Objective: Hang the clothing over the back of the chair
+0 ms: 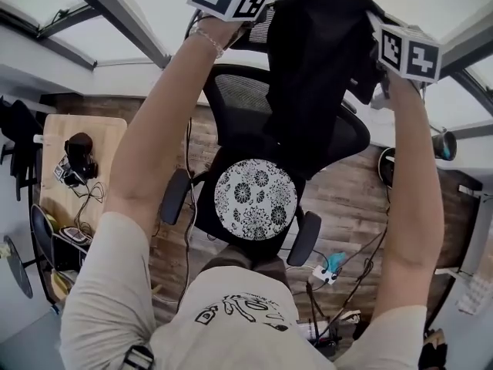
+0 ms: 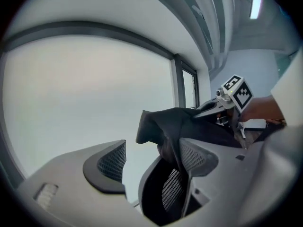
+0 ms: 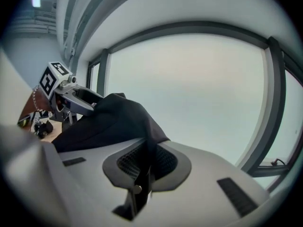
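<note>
A black garment (image 1: 308,75) hangs from above over the back of a black mesh office chair (image 1: 235,91); a round patterned cushion (image 1: 256,199) lies on the seat. My left gripper (image 2: 151,160) is open, its jaws standing wide apart. A fold of the garment (image 2: 165,126) rests against its right finger (image 2: 196,157), and the chair's mesh (image 2: 171,189) shows in the gap below. My right gripper (image 3: 144,162) is shut on the garment's (image 3: 113,122) other edge. In the head view the left gripper (image 1: 243,6) and right gripper (image 1: 381,64) are held high on either side of the chair back.
The chair's armrests (image 1: 176,195) stick out on both sides. A wooden table (image 1: 54,141) with a headset and cables stands at the left. Cables and a power strip (image 1: 327,272) lie on the wood floor. Large windows fill the background ahead.
</note>
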Demonstrator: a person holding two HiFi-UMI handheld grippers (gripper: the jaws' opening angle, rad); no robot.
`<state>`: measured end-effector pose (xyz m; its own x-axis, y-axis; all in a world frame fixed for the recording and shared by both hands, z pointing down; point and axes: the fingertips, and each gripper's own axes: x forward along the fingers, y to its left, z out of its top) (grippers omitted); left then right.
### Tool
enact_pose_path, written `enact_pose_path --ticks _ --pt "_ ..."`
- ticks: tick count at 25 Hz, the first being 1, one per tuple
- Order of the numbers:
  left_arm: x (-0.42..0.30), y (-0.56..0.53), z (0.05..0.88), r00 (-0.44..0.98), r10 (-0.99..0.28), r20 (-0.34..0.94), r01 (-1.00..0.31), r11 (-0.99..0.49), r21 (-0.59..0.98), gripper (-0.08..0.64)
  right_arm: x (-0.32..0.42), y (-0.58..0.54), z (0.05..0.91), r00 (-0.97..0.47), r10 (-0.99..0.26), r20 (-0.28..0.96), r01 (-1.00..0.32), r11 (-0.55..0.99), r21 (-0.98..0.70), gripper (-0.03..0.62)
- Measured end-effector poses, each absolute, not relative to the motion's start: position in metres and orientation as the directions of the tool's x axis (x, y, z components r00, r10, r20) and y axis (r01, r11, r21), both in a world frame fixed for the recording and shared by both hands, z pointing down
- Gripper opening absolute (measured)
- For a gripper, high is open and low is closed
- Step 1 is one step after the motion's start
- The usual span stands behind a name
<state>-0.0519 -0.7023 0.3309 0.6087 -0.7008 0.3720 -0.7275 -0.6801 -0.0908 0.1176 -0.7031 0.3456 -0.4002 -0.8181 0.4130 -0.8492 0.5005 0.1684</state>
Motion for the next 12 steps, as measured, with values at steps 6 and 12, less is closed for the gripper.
enact_pose_path --ticks 6,12 --pt "-0.046 -0.71 0.339 0.531 -0.753 0.387 -0.751 -0.631 -0.196 0.339 0.124 -0.705 0.352 -0.398 -0.778 0.486 -0.853 0.509 0.116 0.014" --pt "-0.047 -0.724 0.344 0.474 -0.779 0.41 -0.802 -0.574 -0.163 0.339 0.136 -0.7 0.347 -0.465 -0.767 0.442 -0.863 0.505 -0.032 0.09"
